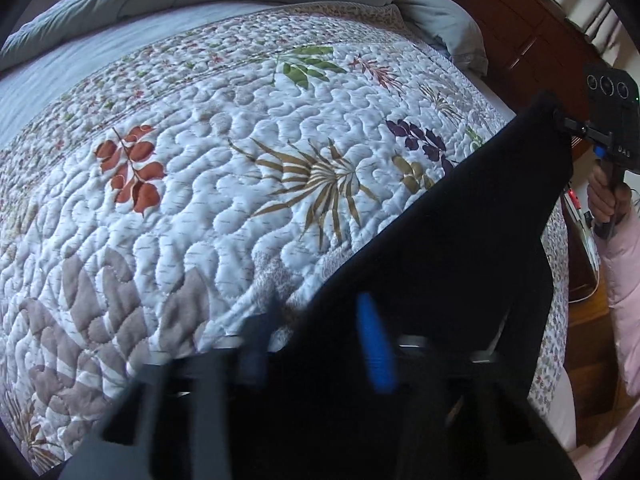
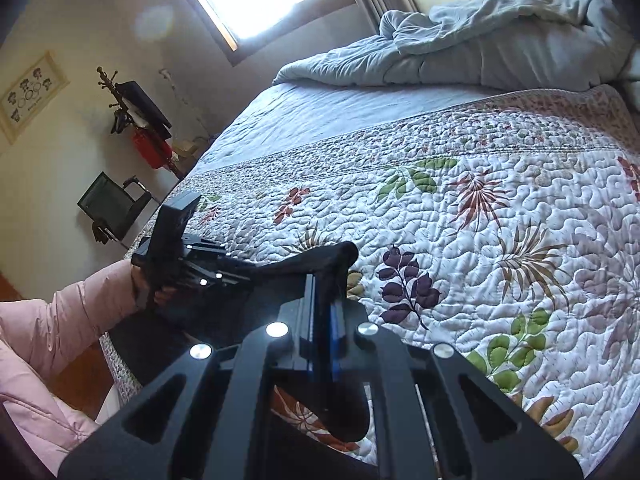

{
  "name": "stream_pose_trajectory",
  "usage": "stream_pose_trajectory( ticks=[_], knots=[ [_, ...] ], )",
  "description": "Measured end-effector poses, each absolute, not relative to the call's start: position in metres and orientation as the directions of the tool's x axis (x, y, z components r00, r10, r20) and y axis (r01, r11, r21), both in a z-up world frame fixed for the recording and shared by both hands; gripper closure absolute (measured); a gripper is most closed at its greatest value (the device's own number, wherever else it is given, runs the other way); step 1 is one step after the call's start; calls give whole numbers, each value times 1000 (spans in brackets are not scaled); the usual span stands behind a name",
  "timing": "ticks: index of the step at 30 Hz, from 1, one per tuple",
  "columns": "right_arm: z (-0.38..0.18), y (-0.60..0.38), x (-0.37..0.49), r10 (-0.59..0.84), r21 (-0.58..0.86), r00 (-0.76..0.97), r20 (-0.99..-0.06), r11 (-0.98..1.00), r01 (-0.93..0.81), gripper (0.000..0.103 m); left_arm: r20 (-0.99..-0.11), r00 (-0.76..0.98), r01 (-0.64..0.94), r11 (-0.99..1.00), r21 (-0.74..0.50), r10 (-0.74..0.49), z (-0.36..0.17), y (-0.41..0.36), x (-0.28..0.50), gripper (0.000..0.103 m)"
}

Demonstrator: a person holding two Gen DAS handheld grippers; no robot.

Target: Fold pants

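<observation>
The black pants hang stretched in the air between my two grippers, above the near edge of the bed. My left gripper is shut on one end of the cloth, its blue fingertips blurred. It also shows in the right wrist view, held by a hand in a pink sleeve. My right gripper is shut on the other end of the pants; it shows in the left wrist view at the far right.
A white quilt with leaf patterns covers the bed. A bunched blue-grey duvet lies at the bed's far end. A dark wooden headboard stands behind. A coat stand and a chair stand by the wall.
</observation>
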State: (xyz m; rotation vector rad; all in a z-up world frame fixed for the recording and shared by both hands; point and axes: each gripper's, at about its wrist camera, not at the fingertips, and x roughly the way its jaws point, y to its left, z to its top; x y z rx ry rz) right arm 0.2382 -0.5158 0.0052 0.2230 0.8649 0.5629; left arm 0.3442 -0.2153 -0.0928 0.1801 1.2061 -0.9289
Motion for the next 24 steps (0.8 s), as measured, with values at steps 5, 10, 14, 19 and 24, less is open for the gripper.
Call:
stream_pose_trajectory(
  ticks=[5,10,14,19,24],
  knots=[
    [-5,-518,238,493,377,543,-680,870,-318,99,-847,162,689,672,-271,-507,-69,-206,320,97],
    [-8,-516,219,425,318,596,-681,905,-282,98,-806,372,676,730,-105,-461,-20,-202,250,97],
    [-16,-504,186,368,254,626,-688,930,-267,98,-802,419,678,735,-35,-426,-15,-207,190,97],
    [-41,-488,136,326,227,611,-721,945,-236,85,-845,338,651,751,-107,-414,-46,-194,143,97],
    [-68,-483,97,330,303,566,-756,942,-144,57,-878,300,592,794,-135,-373,-84,-181,122,97]
  ],
)
